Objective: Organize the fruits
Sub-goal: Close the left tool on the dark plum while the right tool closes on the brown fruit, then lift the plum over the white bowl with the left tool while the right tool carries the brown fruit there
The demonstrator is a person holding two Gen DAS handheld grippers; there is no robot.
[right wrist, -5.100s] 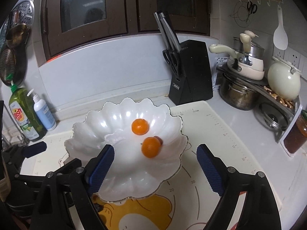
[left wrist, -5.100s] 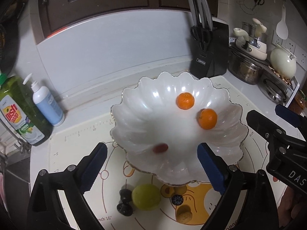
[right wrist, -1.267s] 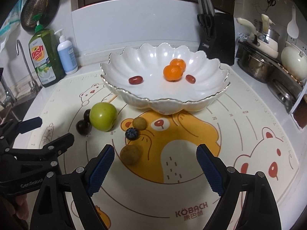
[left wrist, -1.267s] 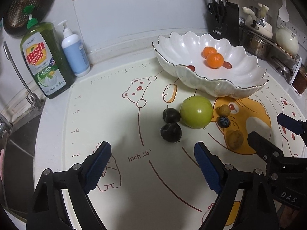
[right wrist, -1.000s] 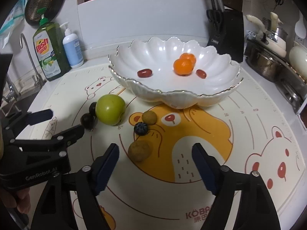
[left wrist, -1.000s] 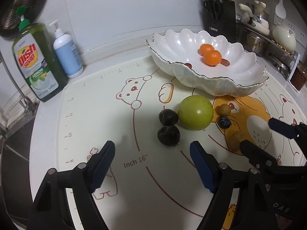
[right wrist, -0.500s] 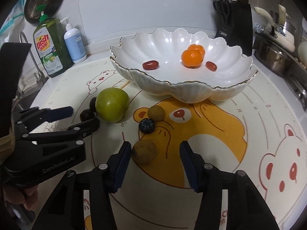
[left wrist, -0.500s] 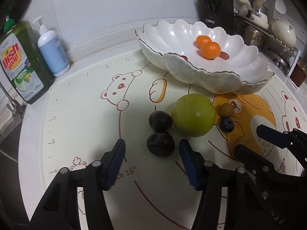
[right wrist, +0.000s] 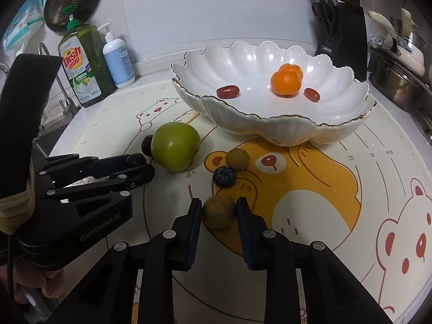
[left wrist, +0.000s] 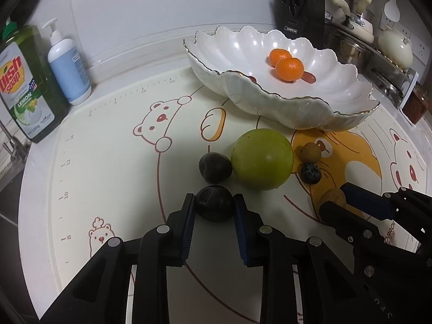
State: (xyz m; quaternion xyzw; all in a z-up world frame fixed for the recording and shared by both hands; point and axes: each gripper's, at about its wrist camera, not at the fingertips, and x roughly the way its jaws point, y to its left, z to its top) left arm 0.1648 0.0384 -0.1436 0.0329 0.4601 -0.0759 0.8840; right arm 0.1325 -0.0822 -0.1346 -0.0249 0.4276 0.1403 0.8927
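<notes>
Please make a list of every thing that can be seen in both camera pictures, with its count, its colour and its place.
bowl: 1, white, gold rim, back of mat
mandarins: 2, orange, in bowl, touching
red fruits: 2, dark red, in bowl
green apple: 1, on mat before bowl
dark plums: 2, left of apple; nearer one between left pads
blueberry: 1, dark blue, on mat
brown fruits: 2, on mat; nearer one between right pads
mat: 1, cream, bear print
dish soap: 1, green, back left
pump bottle: 1, blue-white, beside soap
knife block: 1, black, behind bowl
pots: several, far right
left gripper: black, shut on plum
right gripper: black, closing on brown fruit
hand: lower left, holding left gripper
</notes>
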